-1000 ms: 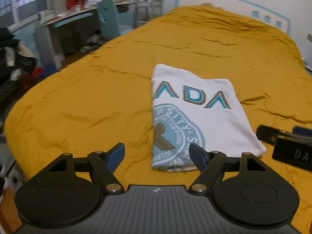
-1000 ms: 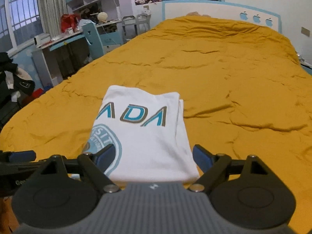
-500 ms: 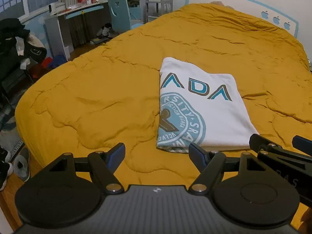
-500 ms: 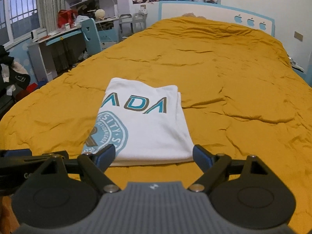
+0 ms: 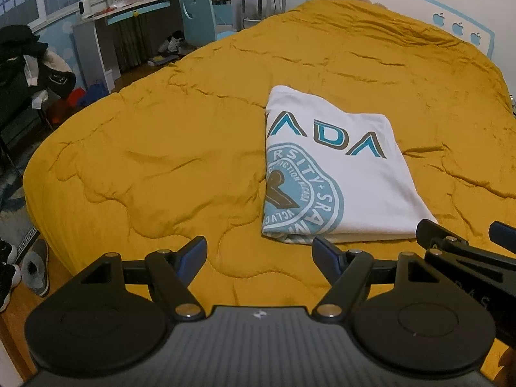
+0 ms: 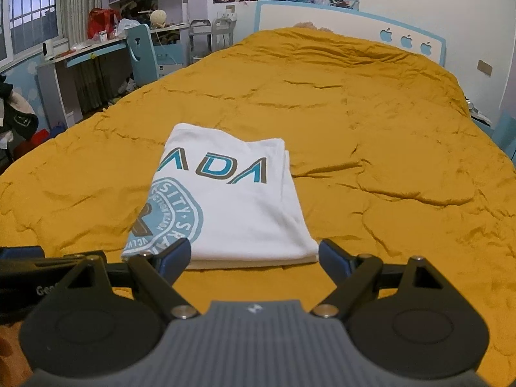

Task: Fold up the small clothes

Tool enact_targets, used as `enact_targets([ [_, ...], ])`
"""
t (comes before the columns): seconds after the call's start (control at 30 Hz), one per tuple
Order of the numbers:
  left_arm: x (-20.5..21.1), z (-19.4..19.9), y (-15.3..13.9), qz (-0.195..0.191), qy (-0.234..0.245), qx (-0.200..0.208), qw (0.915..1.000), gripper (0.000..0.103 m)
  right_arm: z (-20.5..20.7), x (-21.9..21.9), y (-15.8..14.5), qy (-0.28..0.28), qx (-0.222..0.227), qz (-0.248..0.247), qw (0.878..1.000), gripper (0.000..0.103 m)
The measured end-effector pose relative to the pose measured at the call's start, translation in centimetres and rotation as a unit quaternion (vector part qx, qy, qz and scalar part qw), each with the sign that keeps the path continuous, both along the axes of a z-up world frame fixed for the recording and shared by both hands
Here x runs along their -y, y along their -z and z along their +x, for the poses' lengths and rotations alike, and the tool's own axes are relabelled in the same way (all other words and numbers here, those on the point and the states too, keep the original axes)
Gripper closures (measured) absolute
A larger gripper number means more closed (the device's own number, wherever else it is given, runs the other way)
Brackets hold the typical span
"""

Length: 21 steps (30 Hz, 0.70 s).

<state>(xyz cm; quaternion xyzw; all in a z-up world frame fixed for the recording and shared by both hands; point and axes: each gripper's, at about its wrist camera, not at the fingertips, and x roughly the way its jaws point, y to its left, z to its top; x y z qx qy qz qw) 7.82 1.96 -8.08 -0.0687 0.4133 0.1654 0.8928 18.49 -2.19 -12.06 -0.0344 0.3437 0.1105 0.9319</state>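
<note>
Because the white T-shirt (image 5: 335, 174) is thin knit fabric, it should be treated as light, limp and non-fragile: it will drape and sag wherever it is unsupported, and stacked layers can slide apart on one another. The garment lies as a compact folded rectangle on the mustard-yellow bedspread (image 5: 161, 161), near the foot edge of the bed and well apart from the headboard end; printed lettering and a round teal emblem face upward. The left gripper (image 5: 259, 251) hovers above the bedspread just short of the garment's near-left corner, jaws spread wide and empty. The right gripper (image 6: 254, 254) hovers over the near edge of the garment, jaws likewise spread wide and holding nothing.

Recommended grasp points, as a judgement:
- Take the two near corners, one per gripper, pinching through all layers at once.
- Slide the lower finger under the stack along the bedspread; the quilted surface is soft and will yield.
- Avoid a single-layer pinch on the right-hand side, where several edges show, since the fold may open.
- Lift both corners evenly to prevent sagging.
</note>
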Motion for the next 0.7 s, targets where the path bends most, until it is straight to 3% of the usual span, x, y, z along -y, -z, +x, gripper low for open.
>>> enact_targets([
  [0.7, 0.05, 0.01, -0.27, 0.015, -0.004, -0.007, 0.9999, 0.016, -0.3, -0.24, -0.12, 0.003, -0.001, -0.003, 1.0, 0.021],
])
